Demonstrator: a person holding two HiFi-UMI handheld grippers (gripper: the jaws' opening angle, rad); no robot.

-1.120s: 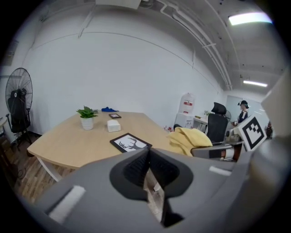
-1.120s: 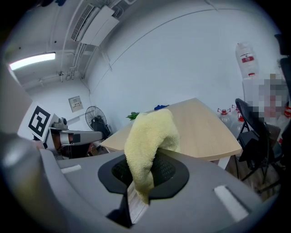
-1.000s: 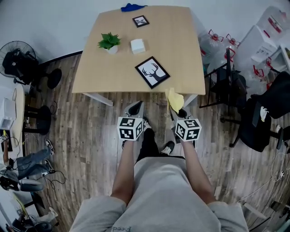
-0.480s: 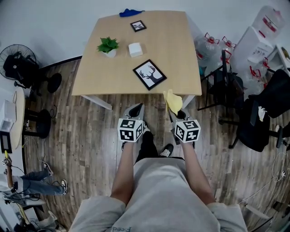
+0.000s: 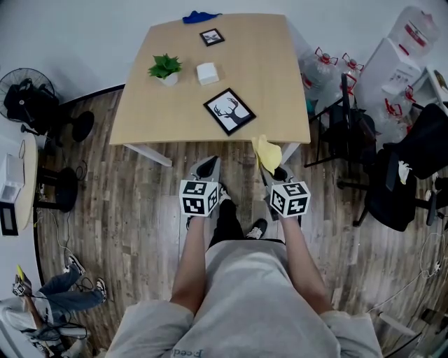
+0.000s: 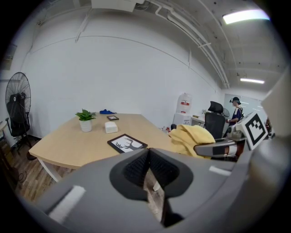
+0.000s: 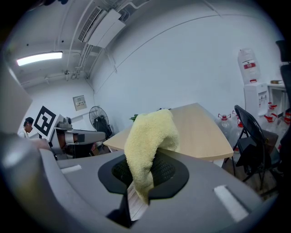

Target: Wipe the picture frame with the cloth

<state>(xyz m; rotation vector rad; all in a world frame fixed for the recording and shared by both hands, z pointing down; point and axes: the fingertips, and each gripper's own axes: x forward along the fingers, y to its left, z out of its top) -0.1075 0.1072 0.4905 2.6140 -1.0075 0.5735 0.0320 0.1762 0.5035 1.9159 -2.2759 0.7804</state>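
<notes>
The black picture frame (image 5: 229, 111) with a deer silhouette lies flat near the front of the wooden table (image 5: 273, 77); the left gripper view shows this picture frame (image 6: 127, 143) too. My right gripper (image 5: 271, 170) hangs over the floor just short of the table's front edge, shut on a yellow cloth (image 5: 268, 152) that bunches up over its tips. In the right gripper view the cloth (image 7: 152, 136) droops out of the right gripper (image 7: 140, 184). My left gripper (image 5: 207, 166) is alongside, shut and holding nothing; its own view shows the left gripper (image 6: 148, 169) with its jaws together.
On the table stand a potted plant (image 5: 164, 68), a white box (image 5: 208, 73), a small frame (image 5: 212, 36) and a blue cloth (image 5: 199, 15) at the back edge. Black chairs (image 5: 406, 175) and water bottles (image 5: 332, 63) crowd the right; a fan (image 5: 31, 94) stands left.
Both grippers stay side by side short of the table's front edge. The table has drifted slightly left in the head view. A person on the floor at lower left has moved.
</notes>
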